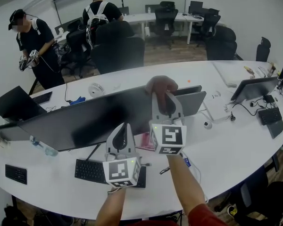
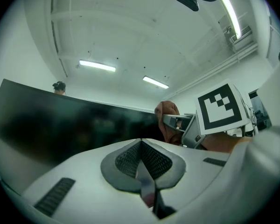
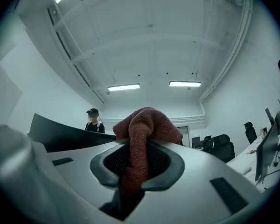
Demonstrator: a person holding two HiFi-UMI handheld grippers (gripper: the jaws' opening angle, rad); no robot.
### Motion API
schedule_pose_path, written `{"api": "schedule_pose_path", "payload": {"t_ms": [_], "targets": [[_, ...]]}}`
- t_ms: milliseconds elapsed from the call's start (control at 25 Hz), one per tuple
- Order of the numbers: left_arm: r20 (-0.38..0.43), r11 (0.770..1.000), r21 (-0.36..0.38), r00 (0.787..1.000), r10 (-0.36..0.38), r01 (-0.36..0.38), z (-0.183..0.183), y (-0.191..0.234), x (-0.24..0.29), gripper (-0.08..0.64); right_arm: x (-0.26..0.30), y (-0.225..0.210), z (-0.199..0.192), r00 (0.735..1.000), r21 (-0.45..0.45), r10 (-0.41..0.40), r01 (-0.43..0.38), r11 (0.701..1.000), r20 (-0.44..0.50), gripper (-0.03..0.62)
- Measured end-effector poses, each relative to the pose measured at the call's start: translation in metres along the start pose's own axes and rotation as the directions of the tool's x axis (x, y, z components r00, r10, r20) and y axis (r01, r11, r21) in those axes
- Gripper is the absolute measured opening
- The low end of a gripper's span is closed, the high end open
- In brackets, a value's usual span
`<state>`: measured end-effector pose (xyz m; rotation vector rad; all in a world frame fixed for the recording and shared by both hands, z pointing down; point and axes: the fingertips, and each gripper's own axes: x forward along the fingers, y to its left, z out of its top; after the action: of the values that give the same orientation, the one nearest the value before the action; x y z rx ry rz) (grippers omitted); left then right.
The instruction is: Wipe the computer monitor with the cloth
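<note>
Bulging out past the right gripper's (image 1: 164, 97) fingers (image 3: 165, 160), the reddish-brown cloth (image 3: 147, 125) sits at the top edge of the monitor (image 1: 85, 119) on the white table (image 1: 236, 145). Those fingers are clamped tight on a fold of it. The left gripper's (image 1: 123, 132) fingers (image 2: 126, 160) are pressed together with nothing between them, low in front of the screen.

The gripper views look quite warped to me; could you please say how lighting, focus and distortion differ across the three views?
Left gripper view: fisheye circle with black corners, bright ceiling lights, monitor dark with dim reflections. Right gripper view: same warp, cloth in sharp focus. Head view: evenly lit, desk edge bowed.
</note>
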<state>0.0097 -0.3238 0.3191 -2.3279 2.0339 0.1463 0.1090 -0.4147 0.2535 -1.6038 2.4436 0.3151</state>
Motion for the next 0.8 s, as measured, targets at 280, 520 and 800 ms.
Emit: {"api": "schedule_pose_path", "payload": {"t_ms": [280, 520, 800], "targets": [[-0.013, 0.998, 0.019, 0.998, 0.062, -0.061, -0.001, 0.014, -0.008, 0.023, 0.002, 0.0, -0.001, 1.0, 0.037, 0.0, 0.0, 0.999, 0.007, 0.078], [0.016, 0.998, 0.03, 0.999, 0.049, -0.049, 0.008, 0.033, -0.021, 0.023, 0.003, 0.006, 0.0, 0.998, 0.033, -0.052, 0.052, 0.998, 0.022, 0.078], [0.018, 0.998, 0.027, 0.998, 0.059, -0.06, 0.012, 0.067, -0.043, 0.023, 0.001, 0.038, 0.003, 0.998, 0.025, -0.058, 0.058, 0.998, 0.017, 0.078]]}}
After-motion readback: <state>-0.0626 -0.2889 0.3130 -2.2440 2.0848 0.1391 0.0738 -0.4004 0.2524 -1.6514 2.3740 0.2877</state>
